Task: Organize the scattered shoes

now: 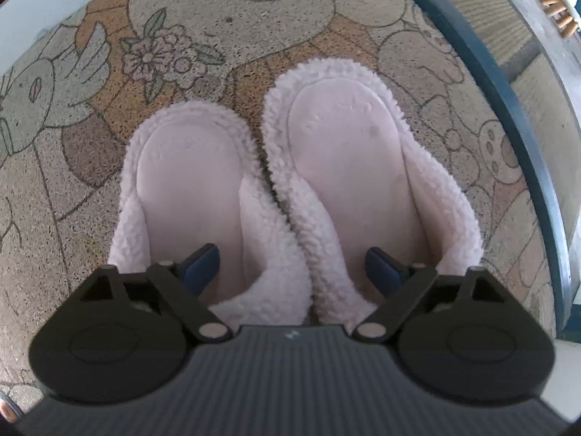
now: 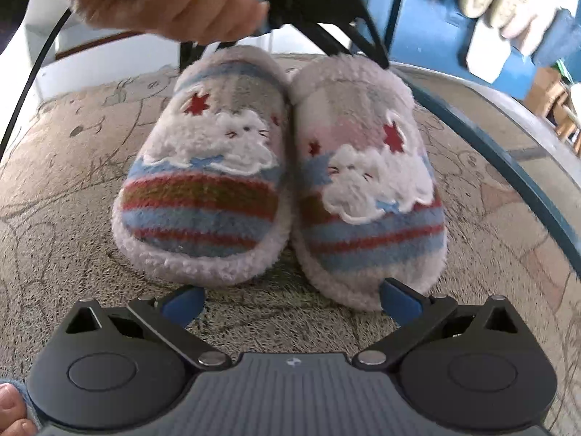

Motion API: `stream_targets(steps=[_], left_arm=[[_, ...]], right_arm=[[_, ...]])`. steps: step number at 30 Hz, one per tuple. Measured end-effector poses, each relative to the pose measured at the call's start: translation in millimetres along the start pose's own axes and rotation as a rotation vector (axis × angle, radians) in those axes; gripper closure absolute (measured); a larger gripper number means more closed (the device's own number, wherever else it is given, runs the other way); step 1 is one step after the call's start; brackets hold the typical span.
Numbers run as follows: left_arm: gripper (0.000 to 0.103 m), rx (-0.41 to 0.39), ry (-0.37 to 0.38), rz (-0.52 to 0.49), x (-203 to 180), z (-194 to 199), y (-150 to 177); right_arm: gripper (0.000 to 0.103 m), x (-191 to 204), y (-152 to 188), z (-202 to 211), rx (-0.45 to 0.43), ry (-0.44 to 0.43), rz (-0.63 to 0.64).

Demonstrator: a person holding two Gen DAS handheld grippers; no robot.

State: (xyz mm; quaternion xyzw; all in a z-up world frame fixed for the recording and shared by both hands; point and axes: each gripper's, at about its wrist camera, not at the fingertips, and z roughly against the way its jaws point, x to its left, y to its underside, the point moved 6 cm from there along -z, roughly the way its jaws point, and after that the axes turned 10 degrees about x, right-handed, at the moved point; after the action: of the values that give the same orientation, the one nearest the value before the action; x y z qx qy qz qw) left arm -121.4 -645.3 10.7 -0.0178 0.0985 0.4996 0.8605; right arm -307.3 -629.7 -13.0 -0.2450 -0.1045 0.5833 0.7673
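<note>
Because both of my cameras look down along my fingers, each frame begins with my own black gripper body along the bottom edge. In the left wrist view, my left gripper [image 1: 292,267] has its blue fingers [image 1: 201,263] set wide apart. One tip sits inside the opening of each slipper of the pair, pressing on nothing that I can see, so I hold nothing there.

Just beyond those tips, in the middle of that frame, the left slipper [image 1: 189,189] and the right slipper [image 1: 359,167] lie side by side with their fleecy inner edges touching and their pale pink insoles facing up. They rest on a patterned rug [image 1: 163,47] drawn with flowers and cartoon animals. Farther off, a dark blue curved rail [image 1: 508,109] runs down the right side.

In the right wrist view, my right gripper [image 2: 290,299] also has its fingers spread and empty, low in the frame, just in front of the slipper toes. Higher up, a person's hand [image 2: 174,3] fills the upper left.

Judging by this, these two slippers already stand paired and aligned, so that step looks done. At the upper right, pale shapes that may be more footwear are blurred; I cannot tell whether any shoes remain to be sorted.
</note>
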Motion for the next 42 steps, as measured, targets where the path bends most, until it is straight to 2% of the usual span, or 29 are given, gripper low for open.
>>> stream_targets(steps=[1, 3, 6, 11, 14, 22, 27, 32, 38, 40, 42], left_arm=[[0.012, 0.001, 0.001, -0.003, 0.2, -1.5, -1.1], [0.0, -0.002, -0.001, -0.018, -1.3, -6.3, -3.3], [0.0, -0.007, 0.002, -0.02, -1.0, -10.6, -5.2], [0.0, -0.038, -0.011, 0.003, -3.8, -11.6, -2.6], [0.0, -0.029, -0.012, 0.028, -3.5, -11.7, -4.4], [0.0, 0.014, 0.085, 0.079, 7.7, -7.2, -7.8], [0.0, -0.017, 0.042, 0.099, -3.7, -7.6, -4.4], [0.0, -0.011, 0.047, 0.111, -5.5, -8.9, -5.5], [0.007, -0.01, 0.036, 0.063, -3.0, -6.7, -2.5], [0.011, 0.001, 0.025, 0.059, -1.8, -5.8, -2.1], [0.02, 0.007, 0.023, 0.057, 0.0, -3.8, -1.6]], right_arm=[[0.0, -1.4, 1.0, -1.4, 0.006, -0.004, -0.013], [0.0, -7.5, 5.7, -5.0, 0.018, -0.041, -0.091], [0.0, -20.8, 16.8, -2.8, 0.016, -0.117, -0.174], [0.0, -21.2, 11.7, -0.6, 0.007, -0.1, -0.095], [0.0, -18.0, 12.6, -4.4, 0.008, -0.101, -0.084], [0.0, -18.9, 11.5, -5.1, -0.013, -0.085, -0.089], [0.0, -13.5, 9.9, -10.3, -0.009, -0.071, -0.088], [0.0, -6.0, 8.0, -6.1, -0.012, -0.066, -0.086], [0.0, -11.6, 7.6, -4.9, -0.011, -0.078, -0.1], [0.0, -16.1, 6.4, -5.3, -0.007, -0.075, -0.097], [0.0, -13.2, 7.7, -1.4, -0.007, -0.073, -0.097]])
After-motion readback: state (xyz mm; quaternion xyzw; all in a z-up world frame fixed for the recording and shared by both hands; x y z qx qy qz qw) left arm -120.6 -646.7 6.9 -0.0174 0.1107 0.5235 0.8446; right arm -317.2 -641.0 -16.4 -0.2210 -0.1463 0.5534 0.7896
